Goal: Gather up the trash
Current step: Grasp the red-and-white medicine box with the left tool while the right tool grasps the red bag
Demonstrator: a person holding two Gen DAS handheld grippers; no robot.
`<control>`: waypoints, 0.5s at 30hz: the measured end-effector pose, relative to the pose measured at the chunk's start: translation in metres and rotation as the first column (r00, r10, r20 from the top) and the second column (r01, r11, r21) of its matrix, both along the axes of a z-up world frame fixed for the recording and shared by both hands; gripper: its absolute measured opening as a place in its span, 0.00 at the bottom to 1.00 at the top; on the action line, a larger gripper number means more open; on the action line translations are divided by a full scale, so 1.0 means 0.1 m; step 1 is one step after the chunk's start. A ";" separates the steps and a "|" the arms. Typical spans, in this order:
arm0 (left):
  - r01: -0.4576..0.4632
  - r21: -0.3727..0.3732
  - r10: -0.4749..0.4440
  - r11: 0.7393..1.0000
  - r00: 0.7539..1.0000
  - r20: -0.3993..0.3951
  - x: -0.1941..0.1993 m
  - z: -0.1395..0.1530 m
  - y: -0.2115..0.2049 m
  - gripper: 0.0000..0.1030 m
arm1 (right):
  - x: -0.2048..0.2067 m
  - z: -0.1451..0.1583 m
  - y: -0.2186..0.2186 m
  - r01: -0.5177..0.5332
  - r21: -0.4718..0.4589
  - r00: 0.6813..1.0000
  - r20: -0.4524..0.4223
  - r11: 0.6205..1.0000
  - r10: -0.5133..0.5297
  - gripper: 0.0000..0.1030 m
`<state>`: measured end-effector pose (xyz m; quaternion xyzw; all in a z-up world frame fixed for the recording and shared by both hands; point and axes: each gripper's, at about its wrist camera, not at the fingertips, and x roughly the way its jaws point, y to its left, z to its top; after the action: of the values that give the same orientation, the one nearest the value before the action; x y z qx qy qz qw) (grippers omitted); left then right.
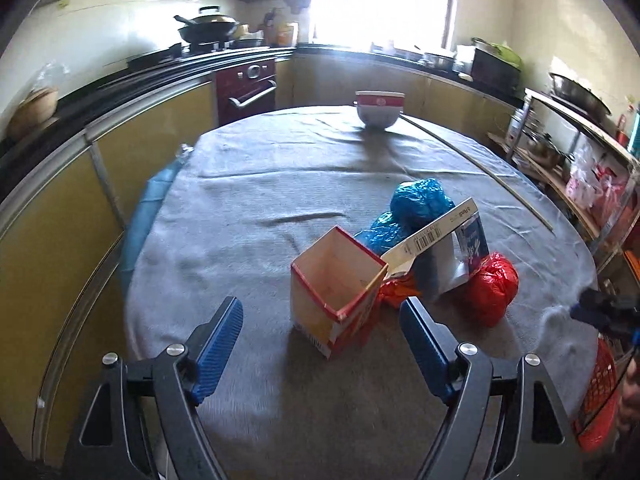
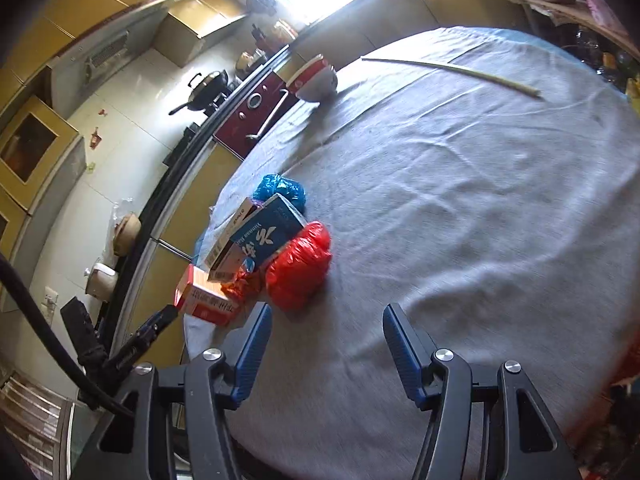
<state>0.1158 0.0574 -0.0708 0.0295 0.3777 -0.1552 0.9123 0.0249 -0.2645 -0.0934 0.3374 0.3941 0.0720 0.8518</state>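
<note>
Orange crumpled bag (image 1: 394, 290) mostly hidden behind open red carton (image 1: 334, 294), both tools (image 1: 322, 332) (image 2: 328, 346) released, empty.

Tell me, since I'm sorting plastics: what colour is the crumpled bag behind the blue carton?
Blue: the crumpled bag is a bright, shiny blue, clearest in the left wrist view.

Lighting: daylight from one window (image 1: 380, 4), blown out to white in both views, with glare on the tiled wall (image 2: 132, 92) and a pale sheen across the worktop (image 1: 280, 200) cloth. Shadows: soft, falling toward the camera from the bowl (image 1: 379, 108) and the red-rimmed box (image 1: 336, 292); gripper arms dark at the bottom. Quality: strong fisheye bending of counters and black vignette at the corners, slight motion blur throughout, worst on the near cloth and the frame edges; right-wrist view tilted.
</note>
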 end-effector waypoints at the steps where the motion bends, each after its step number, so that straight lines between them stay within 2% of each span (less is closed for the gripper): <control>1: 0.017 0.006 -0.017 1.000 1.000 0.004 0.03 -0.01 -0.01 0.79 | 0.09 -0.01 0.05 0.002 -0.004 1.000 -0.011 1.000 -0.002 0.61; 7: 0.113 0.035 -0.114 0.993 0.993 0.016 0.18 -0.06 -0.06 0.79 | 0.52 -0.10 0.30 0.002 -0.014 0.997 -0.073 1.000 -0.003 0.60; 15: 0.227 0.012 -0.227 0.974 0.974 0.016 0.24 -0.10 -0.05 0.79 | 0.88 -0.29 0.49 0.043 0.000 0.987 -0.153 0.999 -0.042 0.58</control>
<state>0.1402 0.0526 -0.0805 0.0785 0.3646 -0.2561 0.8918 0.1126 -0.2156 -0.1220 0.3516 0.4511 0.0283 0.8198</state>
